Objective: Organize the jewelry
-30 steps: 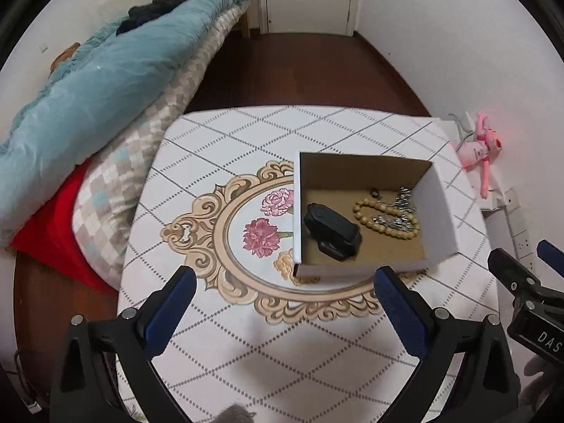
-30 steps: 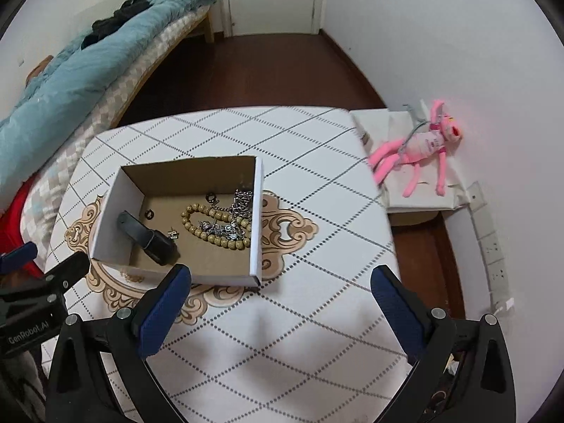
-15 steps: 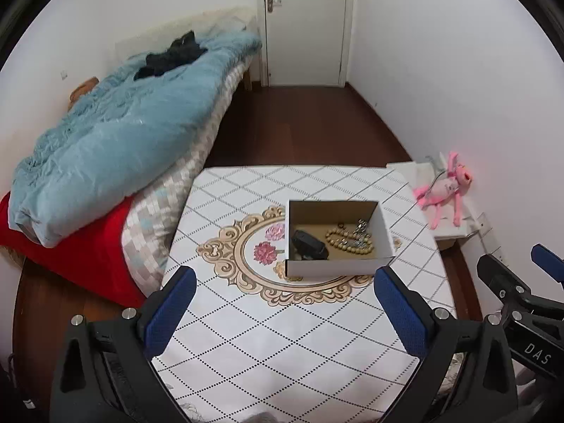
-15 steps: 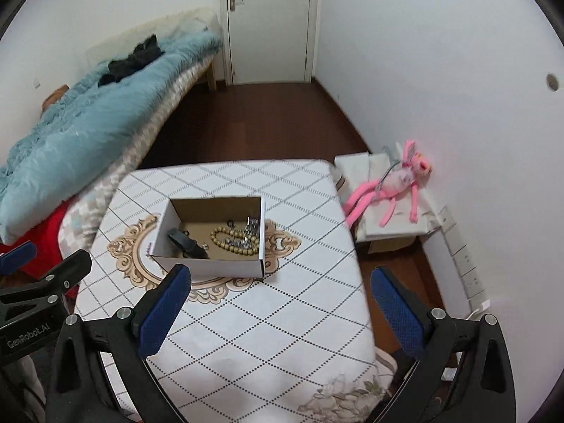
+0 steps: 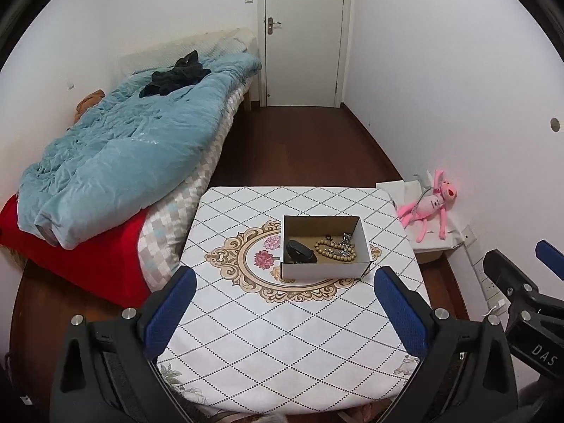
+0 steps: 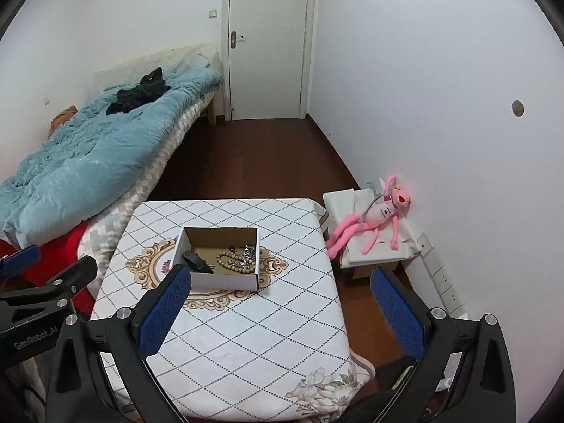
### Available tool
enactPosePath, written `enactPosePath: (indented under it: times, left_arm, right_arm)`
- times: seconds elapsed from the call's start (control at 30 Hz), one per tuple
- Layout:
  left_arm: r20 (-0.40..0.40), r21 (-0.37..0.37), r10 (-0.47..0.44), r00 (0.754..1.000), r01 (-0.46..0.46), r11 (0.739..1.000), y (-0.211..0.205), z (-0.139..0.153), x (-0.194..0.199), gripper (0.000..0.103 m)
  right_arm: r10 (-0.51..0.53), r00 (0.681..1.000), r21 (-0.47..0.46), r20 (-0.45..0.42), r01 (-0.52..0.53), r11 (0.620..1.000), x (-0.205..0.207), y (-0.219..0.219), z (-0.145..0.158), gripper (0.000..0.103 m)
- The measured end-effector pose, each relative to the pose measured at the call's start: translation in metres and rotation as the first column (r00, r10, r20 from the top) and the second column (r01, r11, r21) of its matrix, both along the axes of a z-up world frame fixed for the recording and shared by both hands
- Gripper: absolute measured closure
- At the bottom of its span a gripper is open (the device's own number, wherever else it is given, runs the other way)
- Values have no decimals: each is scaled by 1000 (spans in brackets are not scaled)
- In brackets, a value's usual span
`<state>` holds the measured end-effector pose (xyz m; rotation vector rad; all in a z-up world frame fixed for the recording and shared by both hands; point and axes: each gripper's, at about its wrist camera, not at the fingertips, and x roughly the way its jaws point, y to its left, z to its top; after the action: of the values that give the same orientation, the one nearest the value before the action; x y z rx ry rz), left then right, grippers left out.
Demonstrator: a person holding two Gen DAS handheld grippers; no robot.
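Both the left gripper [image 5: 282, 303] and right gripper [image 6: 278, 299] are hovering wide apart, empty, well back from the cardboard box [image 5: 324, 269]. Inside are lying a bead bracelet [image 5: 329, 248], a dark object [image 5: 299, 252] (identity unclear) and chains [image 5: 347, 239]; tangled strands risk lifting together.

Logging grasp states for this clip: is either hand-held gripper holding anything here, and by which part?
Nothing is held. The left hand-held gripper and right hand-held gripper are both open and empty, above the table, short of the cardboard box with the jewelry.
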<state>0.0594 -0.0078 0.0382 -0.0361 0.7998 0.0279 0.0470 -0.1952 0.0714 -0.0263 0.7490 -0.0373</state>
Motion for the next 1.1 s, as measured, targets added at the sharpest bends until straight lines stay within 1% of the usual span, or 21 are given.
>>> enactPosePath:
  times: [0.23, 0.37, 0.6, 0.93, 1.1]
  left_arm:
    - [1, 3, 14, 1000, -14, 1000, 4, 3, -2, 0]
    - [-29, 7, 25, 999, -25, 1000, 4, -2, 8, 0]
    - [-67, 34, 37, 997, -35, 999, 2, -9, 35, 0]
    - [-116, 19, 43, 992, -41, 999, 4, -20, 68, 0]
    - [-147, 30, 41, 988, -37, 999, 3, -26, 83, 0]
  right_arm:
    - [2, 1000, 6, -1, -2, 1000, -8, 2, 7, 0]
    - [-8, 1000, 3, -10, 8, 1000, -3, 0, 6, 0]
    - [-4, 999, -9, -50, 3, 1000, 32, 2, -4, 0]
    - [-2, 992, -17, -126, 0, 1000, 85, 6, -26, 0]
    - [-3, 985, -17, -171, 0, 1000, 104, 4, -39, 0]
